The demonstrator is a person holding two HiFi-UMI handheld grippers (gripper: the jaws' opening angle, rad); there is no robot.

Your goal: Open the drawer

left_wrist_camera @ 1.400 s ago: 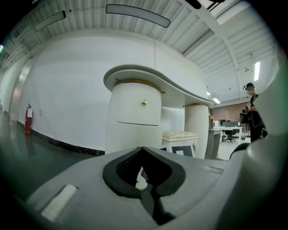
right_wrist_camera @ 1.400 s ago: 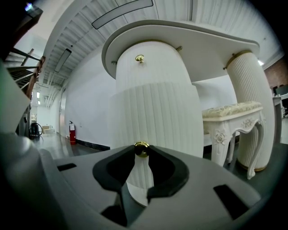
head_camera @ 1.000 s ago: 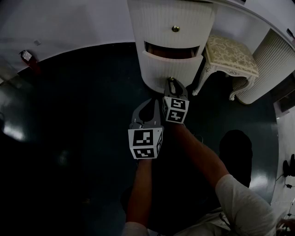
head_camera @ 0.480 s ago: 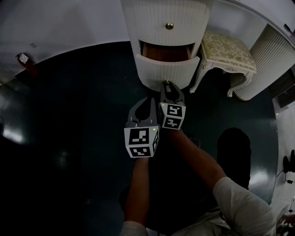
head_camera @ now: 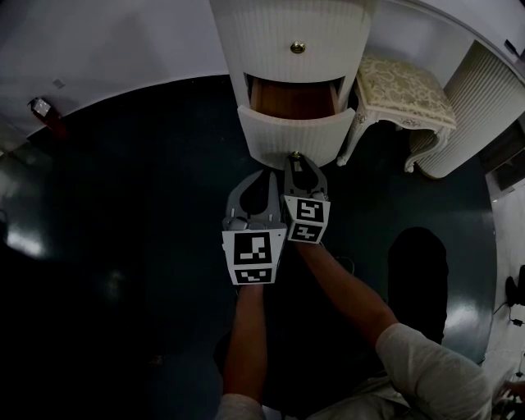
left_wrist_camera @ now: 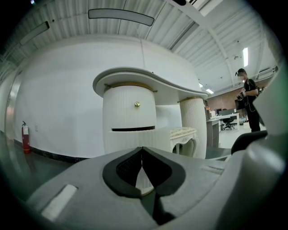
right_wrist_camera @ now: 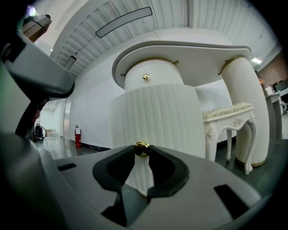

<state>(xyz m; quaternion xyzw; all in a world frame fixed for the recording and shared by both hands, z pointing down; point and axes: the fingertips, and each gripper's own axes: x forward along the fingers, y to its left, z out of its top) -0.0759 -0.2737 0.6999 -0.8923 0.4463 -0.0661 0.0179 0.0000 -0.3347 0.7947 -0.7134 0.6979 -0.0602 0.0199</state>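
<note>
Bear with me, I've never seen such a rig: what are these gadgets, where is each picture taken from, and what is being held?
No robot: a person holds a hand-held gripper in each hand; the patterned cubes belong to them. The top-down picture comes from a head camera; the other two from cameras riding on each one, looking along its jaws. The right hand-held gripper is closed on the gold knob of the lower drawer, which stands partly open in a white ribbed cabinet. The left hand-held gripper is shut and empty. A cushioned stool stands beside the cabinet.
</note>
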